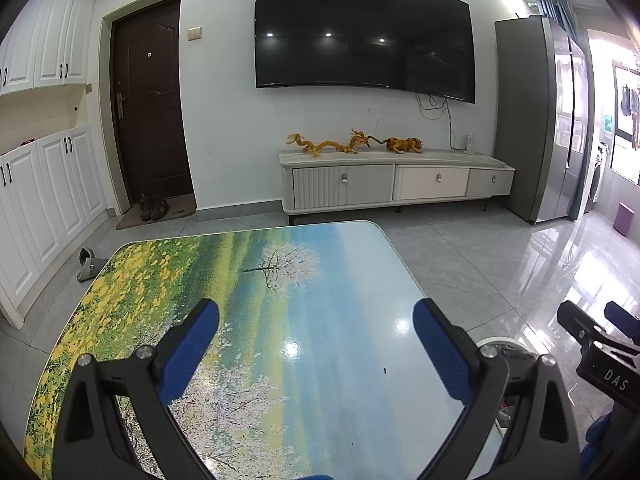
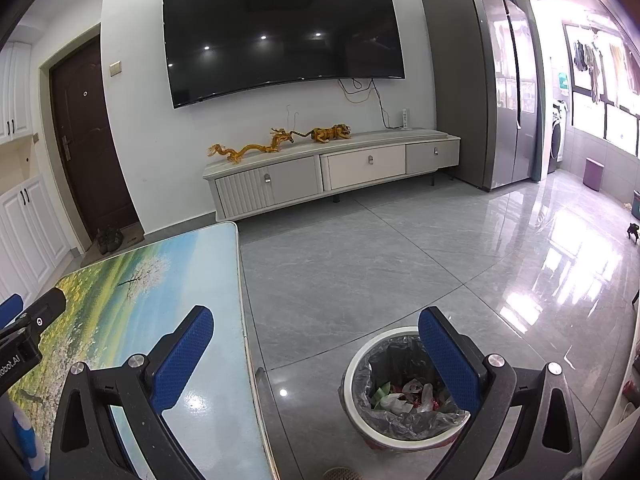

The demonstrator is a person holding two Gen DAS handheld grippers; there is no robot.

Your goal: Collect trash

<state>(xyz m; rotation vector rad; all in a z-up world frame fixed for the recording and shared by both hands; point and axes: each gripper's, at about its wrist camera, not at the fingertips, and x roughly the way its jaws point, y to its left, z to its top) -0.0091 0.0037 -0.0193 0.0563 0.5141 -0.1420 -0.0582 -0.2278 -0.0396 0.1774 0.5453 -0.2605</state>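
My left gripper [image 1: 316,316] is open and empty above the table [image 1: 280,280], whose top carries a printed landscape with flowers and a tree. My right gripper [image 2: 316,324] is open and empty, held over the table's right edge [image 2: 240,280] and the floor. Below its right finger [image 2: 448,360] stands a white trash bin [image 2: 400,440] lined with a dark bag, holding wrappers and scraps [image 2: 404,396]. The bin's rim shows behind my left gripper's right finger [image 1: 500,344]. I see no loose trash on the visible tabletop.
A low TV cabinet [image 2: 332,172] with golden figurines stands at the far wall under a large TV [image 2: 280,36]. A grey fridge [image 2: 480,88] is at the right. White cupboards [image 1: 40,184], a dark door and shoes are at the left. Grey tiled floor [image 2: 400,248] lies between.
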